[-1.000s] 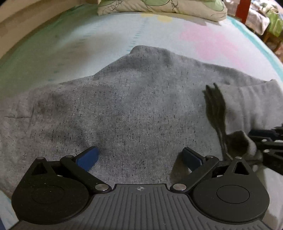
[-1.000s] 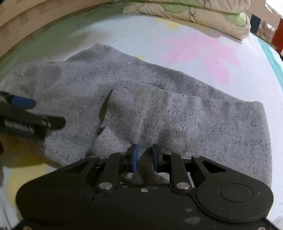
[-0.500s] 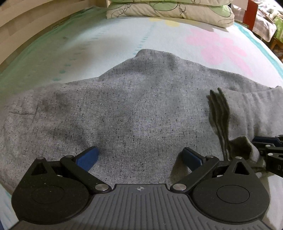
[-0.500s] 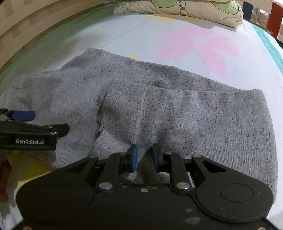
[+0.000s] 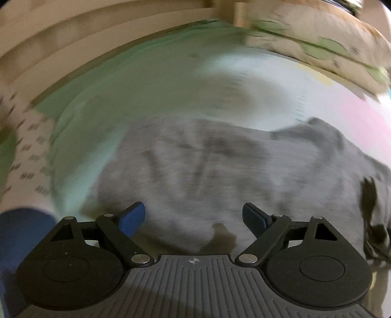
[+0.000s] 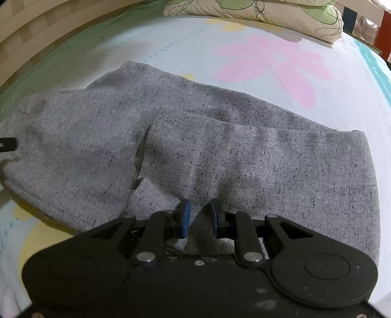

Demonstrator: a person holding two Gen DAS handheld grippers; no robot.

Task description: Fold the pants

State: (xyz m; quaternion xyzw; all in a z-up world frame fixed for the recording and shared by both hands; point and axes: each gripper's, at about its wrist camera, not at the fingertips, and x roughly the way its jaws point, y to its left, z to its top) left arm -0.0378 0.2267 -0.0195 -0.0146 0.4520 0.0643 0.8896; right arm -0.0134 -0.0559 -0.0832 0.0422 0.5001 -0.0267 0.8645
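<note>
The pants (image 6: 220, 151) lie partly folded on the bed (image 6: 195, 49), grey against the flowered sheet, with pillows (image 6: 268, 9) beyond. The right gripper (image 6: 197, 217) pinches a raised ridge of their near edge. The left gripper (image 5: 194, 217) is spread above the pants' left part (image 5: 207, 171); its jaws have just been closing a little, with nothing pressed between them. Its view is blurred.
</note>
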